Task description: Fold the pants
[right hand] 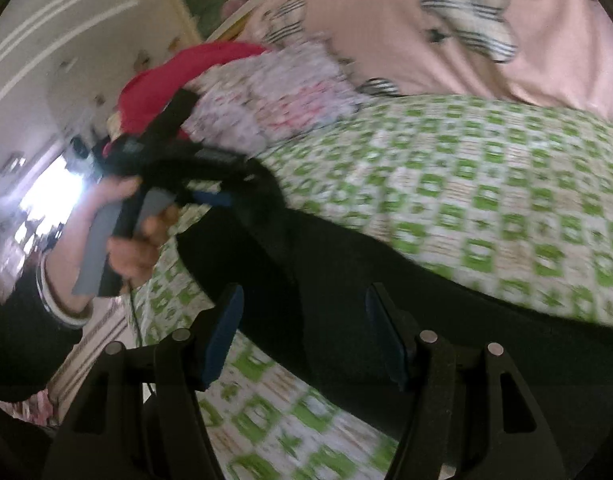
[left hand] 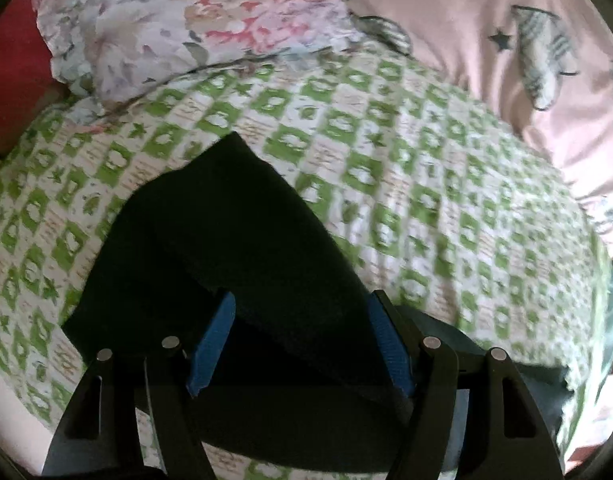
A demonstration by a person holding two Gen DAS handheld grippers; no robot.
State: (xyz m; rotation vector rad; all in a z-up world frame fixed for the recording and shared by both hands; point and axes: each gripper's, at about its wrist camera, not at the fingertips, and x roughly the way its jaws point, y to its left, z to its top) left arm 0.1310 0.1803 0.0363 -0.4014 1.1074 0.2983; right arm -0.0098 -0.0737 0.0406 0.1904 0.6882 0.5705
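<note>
Black pants [left hand: 226,248] | left gripper [left hand: 298,340] released | right gripper [right hand: 302,332] released | hand [right hand: 134,252] right-view only

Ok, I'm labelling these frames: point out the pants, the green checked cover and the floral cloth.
pants [left hand: 210,216], left wrist view, flat middle.
green checked cover [left hand: 446,184], left wrist view, bare middle.
floral cloth [left hand: 186,12], left wrist view, its middle.

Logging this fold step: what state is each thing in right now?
Dark fabric pants: lying folded over on the green-checked bedspread.
Left gripper: open, over the pants.
Right gripper: open, over the pants.
Floral pillow: resting at the bedspread's edge.
</note>
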